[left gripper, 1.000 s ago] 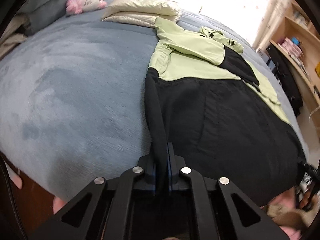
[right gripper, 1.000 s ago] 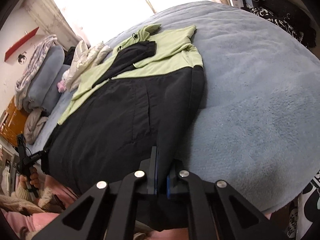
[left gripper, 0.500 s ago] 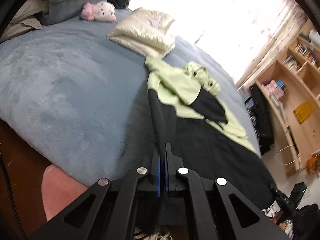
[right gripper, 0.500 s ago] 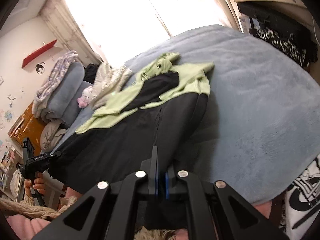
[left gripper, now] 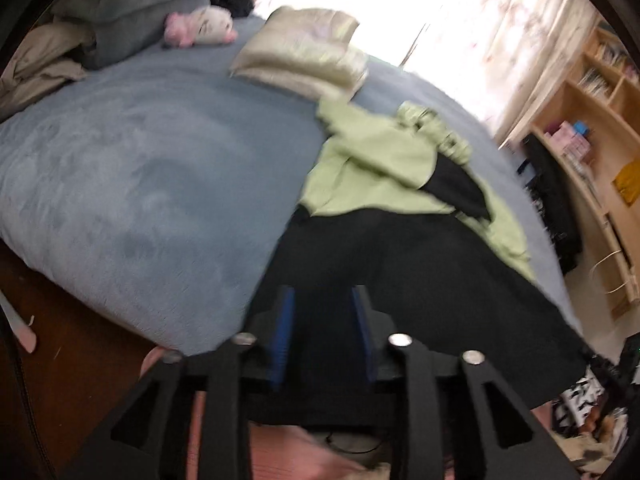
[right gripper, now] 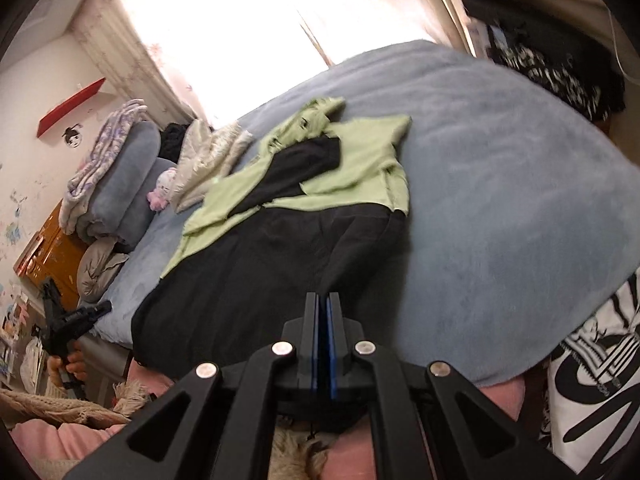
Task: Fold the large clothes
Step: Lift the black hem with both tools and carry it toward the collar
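The jacket lies spread on the blue blanket, black through the body and lime green across the shoulders. The green top end points toward the bright window, its hood bunched in a crumpled heap. One black-cuffed sleeve is folded diagonally across the green chest. The black hem reaches the bed's near edge and spills over it, slightly rumpled along the fold.

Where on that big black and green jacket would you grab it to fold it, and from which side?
Probably by the black hem corners of the jacket, from the near edge of the bed. It lies flat with the hem nearest. The right gripper looks shut on one corner; the left gripper is opening over the other.
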{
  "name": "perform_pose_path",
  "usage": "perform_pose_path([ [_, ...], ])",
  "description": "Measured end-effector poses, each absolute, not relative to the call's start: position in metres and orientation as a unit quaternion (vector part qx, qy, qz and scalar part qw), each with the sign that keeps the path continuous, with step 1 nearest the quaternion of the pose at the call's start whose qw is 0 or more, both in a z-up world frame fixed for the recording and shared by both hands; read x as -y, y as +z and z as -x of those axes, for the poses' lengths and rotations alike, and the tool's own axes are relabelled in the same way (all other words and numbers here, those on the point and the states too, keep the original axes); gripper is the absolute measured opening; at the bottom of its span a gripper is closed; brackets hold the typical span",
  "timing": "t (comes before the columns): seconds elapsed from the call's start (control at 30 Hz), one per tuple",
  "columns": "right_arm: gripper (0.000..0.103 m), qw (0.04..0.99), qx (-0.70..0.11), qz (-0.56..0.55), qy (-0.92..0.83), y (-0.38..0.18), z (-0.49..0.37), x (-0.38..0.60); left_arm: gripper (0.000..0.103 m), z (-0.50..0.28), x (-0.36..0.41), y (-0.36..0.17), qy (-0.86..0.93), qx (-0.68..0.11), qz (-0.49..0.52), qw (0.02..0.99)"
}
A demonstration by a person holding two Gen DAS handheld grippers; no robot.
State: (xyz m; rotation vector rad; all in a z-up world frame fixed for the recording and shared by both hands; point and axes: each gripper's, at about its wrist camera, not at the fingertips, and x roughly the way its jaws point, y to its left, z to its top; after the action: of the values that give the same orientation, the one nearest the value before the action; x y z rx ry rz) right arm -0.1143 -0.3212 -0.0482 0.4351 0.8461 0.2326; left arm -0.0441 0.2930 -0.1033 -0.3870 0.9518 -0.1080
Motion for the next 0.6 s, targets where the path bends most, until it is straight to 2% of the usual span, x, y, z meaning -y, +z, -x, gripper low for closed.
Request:
perform_pose_path([
  [0.03, 0.006, 0.877, -0.414, -0.217, 0.110, -0.054, 0.113, 0.326, 0.050, 0.044, -0.293, -0.112, -0.053, -0.461, 0.187, 0.866],
  [0.07, 0.006, 0.874, -0.418, -0.223, 0.108, -0.059, 0.113, 0.330, 0.056, 0.043, -0.296, -0.120, -0.052, -0.467, 0.189, 0.862],
  [0.27, 0.009, 0.847, -0.453, -0.260, 0.098, -0.087, 0.108, 0.350, 0.060, 0.041, -0.304, -0.154, -0.078, -0.502, 0.179, 0.842],
  [0.33, 0.021, 0.840, -0.463, -0.266, 0.096, -0.096, 0.107, 0.352, 0.060, 0.041, -0.303, -0.163, -0.090, -0.510, 0.167, 0.839],
  [0.43, 0.030, 0.835, -0.474, -0.263, 0.089, -0.107, 0.104, 0.354, 0.063, 0.041, -0.297, -0.171, -0.101, -0.514, 0.147, 0.839],
  [0.6, 0.031, 0.828, -0.483, -0.270, 0.085, -0.122, 0.098, 0.355, 0.075, 0.037, -0.282, -0.178, -0.109, -0.513, 0.114, 0.844],
])
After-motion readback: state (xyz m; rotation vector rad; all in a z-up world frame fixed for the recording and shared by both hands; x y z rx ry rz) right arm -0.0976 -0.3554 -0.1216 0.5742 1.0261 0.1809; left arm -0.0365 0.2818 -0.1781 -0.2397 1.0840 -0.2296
